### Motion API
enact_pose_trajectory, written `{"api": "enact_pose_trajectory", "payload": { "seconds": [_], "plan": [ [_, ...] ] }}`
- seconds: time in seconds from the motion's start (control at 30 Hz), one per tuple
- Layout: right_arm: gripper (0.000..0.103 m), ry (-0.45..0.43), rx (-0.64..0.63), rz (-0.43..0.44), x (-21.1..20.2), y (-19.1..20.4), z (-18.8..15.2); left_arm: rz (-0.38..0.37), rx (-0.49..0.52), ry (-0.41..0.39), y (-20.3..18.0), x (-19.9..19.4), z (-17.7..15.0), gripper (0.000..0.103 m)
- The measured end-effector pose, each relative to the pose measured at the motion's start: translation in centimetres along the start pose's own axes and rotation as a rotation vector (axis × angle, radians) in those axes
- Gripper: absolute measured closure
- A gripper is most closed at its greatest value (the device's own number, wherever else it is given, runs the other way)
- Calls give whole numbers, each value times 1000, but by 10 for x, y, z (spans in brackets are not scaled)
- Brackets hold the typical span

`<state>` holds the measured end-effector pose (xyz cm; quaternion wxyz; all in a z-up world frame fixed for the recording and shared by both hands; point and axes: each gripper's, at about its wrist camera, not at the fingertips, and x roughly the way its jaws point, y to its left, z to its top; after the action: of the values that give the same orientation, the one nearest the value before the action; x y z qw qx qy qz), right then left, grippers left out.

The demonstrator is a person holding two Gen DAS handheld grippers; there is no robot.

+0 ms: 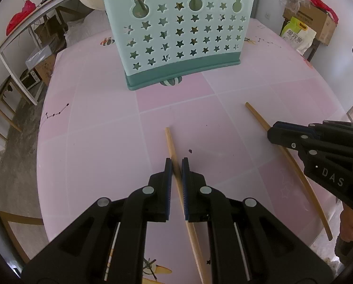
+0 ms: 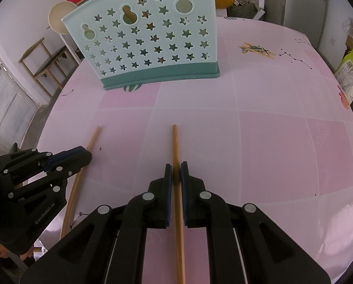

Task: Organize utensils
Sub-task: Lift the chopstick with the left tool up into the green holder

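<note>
Grip, left: left gripper clenched on left chopstick, on the table at 6 o'clock from holder.
Grip, right: right gripper clenched on right chopstick.
Slip risk: each thin, round stick is pinched near its far end, so the long free end may swing or twist out on lifting.
Insertion risk: a tilted stick could strike the holder's rim and tip it.

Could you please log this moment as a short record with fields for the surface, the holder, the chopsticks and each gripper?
surface: pink tablecloth
holder: teal star-cut holder, upright at the far side
left chopstick: between the jaws of the left gripper, tip toward the holder
right chopstick: between the jaws of the right gripper, tip toward the holder
jaws: both shut on their chopsticks
</note>
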<state>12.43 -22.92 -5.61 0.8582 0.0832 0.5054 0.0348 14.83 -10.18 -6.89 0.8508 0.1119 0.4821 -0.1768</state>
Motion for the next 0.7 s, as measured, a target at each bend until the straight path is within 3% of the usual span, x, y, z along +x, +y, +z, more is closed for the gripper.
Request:
{"api": "enact_pose_trajectory", "payload": {
  "seconds": [0.27,0.4,0.7],
  "plan": [
    [95,-6,0,4,0,-1,-1,2,6,-8,-2,1,2,96],
    [95,-5,-1,3,0,0,-1,-99,-80,-3,16,0,7,98],
    [95,-11,5,4,1,-1,-1,-241,-91,-210,38,-78,25,99]
  ]
}}
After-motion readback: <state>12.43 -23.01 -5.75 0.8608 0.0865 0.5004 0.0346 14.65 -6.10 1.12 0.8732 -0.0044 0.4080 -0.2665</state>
